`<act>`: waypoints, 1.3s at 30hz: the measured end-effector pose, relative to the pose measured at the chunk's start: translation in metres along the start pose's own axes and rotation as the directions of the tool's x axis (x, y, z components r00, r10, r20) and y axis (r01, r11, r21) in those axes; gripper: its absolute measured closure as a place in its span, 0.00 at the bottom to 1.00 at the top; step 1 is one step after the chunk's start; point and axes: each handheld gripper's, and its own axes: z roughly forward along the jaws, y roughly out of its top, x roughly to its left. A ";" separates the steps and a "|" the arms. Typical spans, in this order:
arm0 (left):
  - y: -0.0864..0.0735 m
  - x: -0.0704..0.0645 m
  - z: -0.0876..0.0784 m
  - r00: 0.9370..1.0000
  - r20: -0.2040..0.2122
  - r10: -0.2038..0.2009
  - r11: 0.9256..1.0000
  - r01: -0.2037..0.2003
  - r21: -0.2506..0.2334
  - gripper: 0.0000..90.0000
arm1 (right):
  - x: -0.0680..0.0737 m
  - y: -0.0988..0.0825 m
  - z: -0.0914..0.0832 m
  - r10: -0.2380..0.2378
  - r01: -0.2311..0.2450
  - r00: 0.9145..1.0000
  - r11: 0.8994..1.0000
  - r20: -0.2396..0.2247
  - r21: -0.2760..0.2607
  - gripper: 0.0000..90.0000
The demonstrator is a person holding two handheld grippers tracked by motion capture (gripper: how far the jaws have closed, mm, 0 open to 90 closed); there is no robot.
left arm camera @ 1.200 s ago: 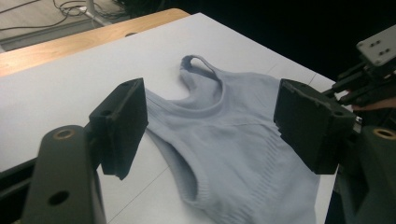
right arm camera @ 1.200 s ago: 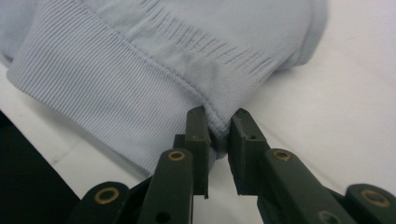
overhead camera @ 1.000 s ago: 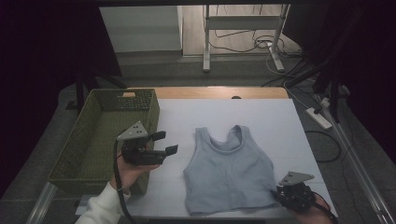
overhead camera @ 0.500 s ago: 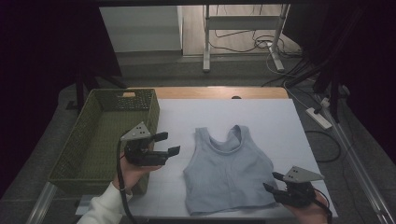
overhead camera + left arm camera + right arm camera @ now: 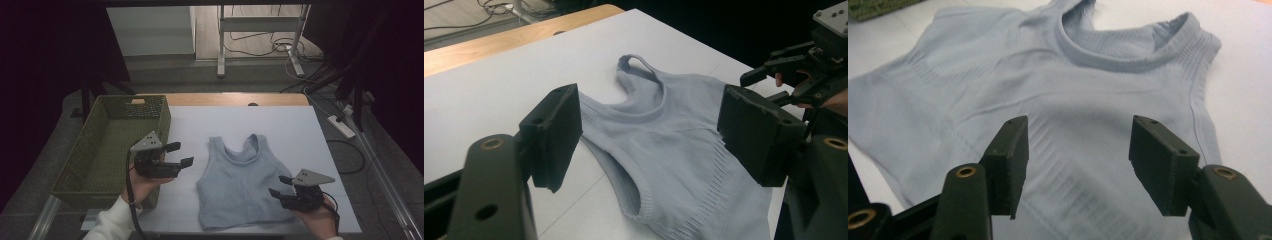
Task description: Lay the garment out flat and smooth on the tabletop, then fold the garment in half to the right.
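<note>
1. The olive woven rectangular basket [image 5: 107,145] is sitting at the tabletop's [image 5: 300,135] left edge, likely waiting to receive the garment.
2. I am keeping my left gripper [image 5: 176,155] hovering beside it, fingers released and empty.
3. The pale blue ribbed knit tank top [image 5: 242,182] is lying flat mid-tabletop, spread for handling.
4. My right gripper [image 5: 280,186] has just been opening its fingers over the hem corner, gripping nothing.
</note>
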 end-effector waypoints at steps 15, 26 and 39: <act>0.000 -0.001 0.001 1.000 0.001 0.006 1.000 -0.006 -0.003 0.29 | 0.018 0.020 0.024 -0.063 0.062 0.997 0.998 -0.048 -0.017 0.44; 0.000 0.000 0.001 1.000 -0.002 0.006 1.000 -0.006 -0.002 0.29 | 0.033 0.033 0.041 -0.112 0.111 0.989 0.994 -0.094 -0.012 0.44; -0.002 0.002 0.004 1.000 -0.010 0.007 1.000 -0.007 0.015 0.29 | 0.052 0.044 0.059 -0.147 0.147 0.974 0.989 -0.173 -0.011 0.44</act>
